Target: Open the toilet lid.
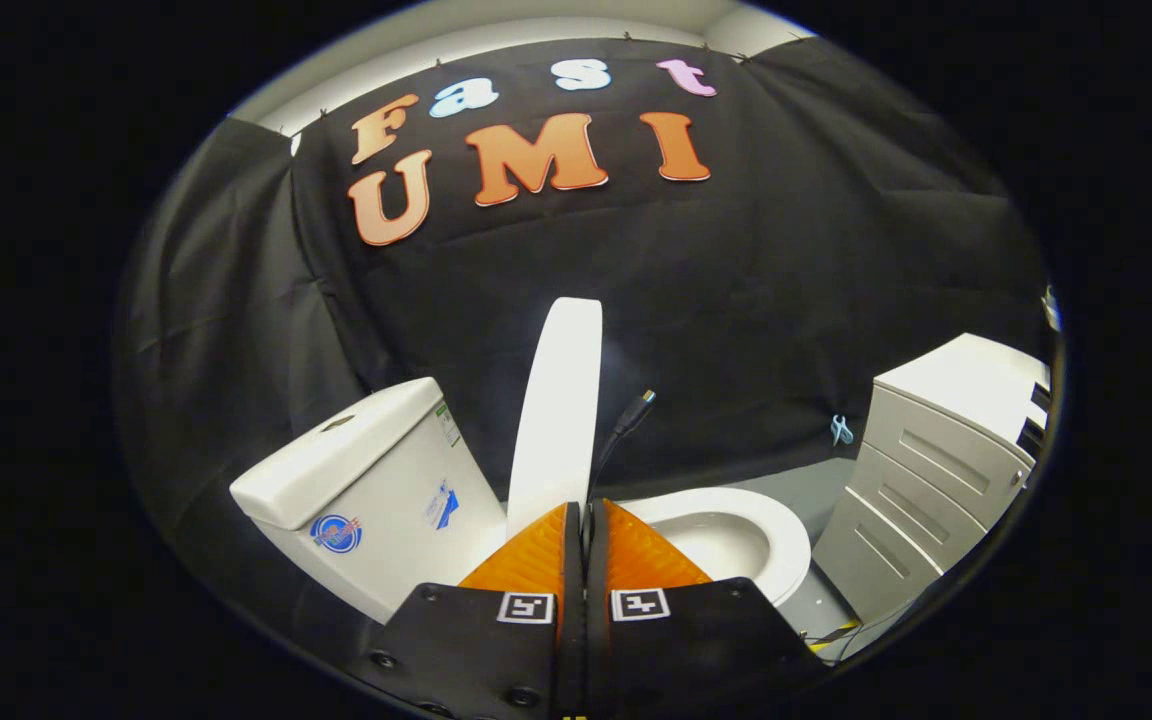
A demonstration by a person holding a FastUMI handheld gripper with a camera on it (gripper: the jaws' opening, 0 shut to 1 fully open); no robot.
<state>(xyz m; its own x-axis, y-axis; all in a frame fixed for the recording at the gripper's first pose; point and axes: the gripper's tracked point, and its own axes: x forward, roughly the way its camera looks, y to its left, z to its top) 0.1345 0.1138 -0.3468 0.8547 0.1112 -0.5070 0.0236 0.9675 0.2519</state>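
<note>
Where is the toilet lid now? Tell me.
In the gripper view the toilet lid stands raised just beyond the shut jaws, between the tank and the open bowl.

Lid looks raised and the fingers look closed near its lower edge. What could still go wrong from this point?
1. The lid stands edge-on, not resting on the tank; released now, it might drop onto the seat.
2. The gripper looks shut at the lid's lower edge, but whether both fingers press it cannot be told; it could slip.

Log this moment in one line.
lid: raised, edge-on | tongs: shut, just below lid | bowl: open | tank: beside lid
</note>
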